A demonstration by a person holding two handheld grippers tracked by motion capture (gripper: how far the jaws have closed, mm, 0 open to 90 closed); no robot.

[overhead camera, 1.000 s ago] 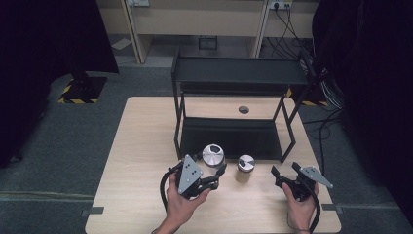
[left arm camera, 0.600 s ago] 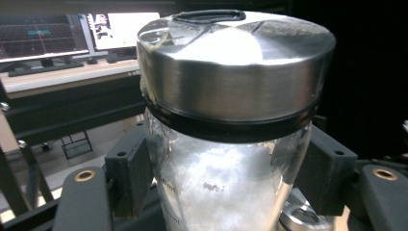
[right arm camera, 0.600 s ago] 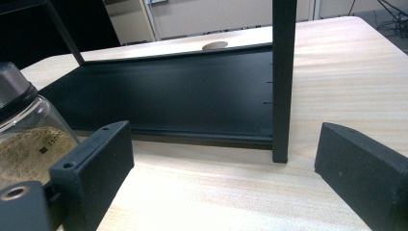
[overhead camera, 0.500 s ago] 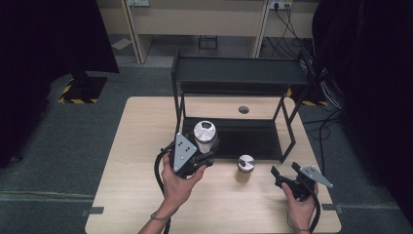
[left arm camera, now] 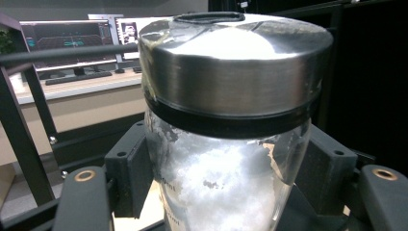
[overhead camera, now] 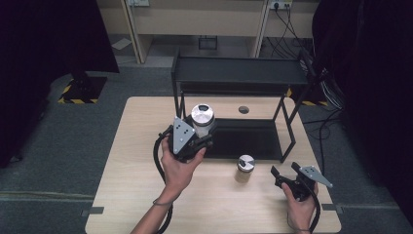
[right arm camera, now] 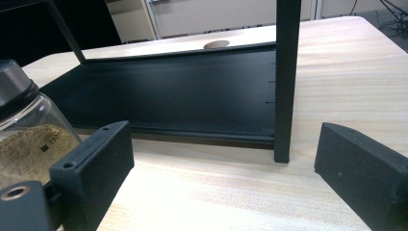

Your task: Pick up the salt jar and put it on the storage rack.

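Item: glass jar (overhead camera: 202,118) of white powder (steel lid, smooth, breakable, fairly heavy), clamped below the lid between left claw (overhead camera: 203,140) pads; right claw (overhead camera: 285,173) spread, unladen.

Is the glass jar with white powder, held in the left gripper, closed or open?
Closed. The glass jar with white powder has its silver metal lid seated on top, between the left gripper jaws.

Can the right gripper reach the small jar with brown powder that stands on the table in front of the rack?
Probably yes. The right gripper has its jaws open and holds nothing, and the brown-powder jar stands just beside it on bare table. The rack's front leg lies off to the other side, not between them.
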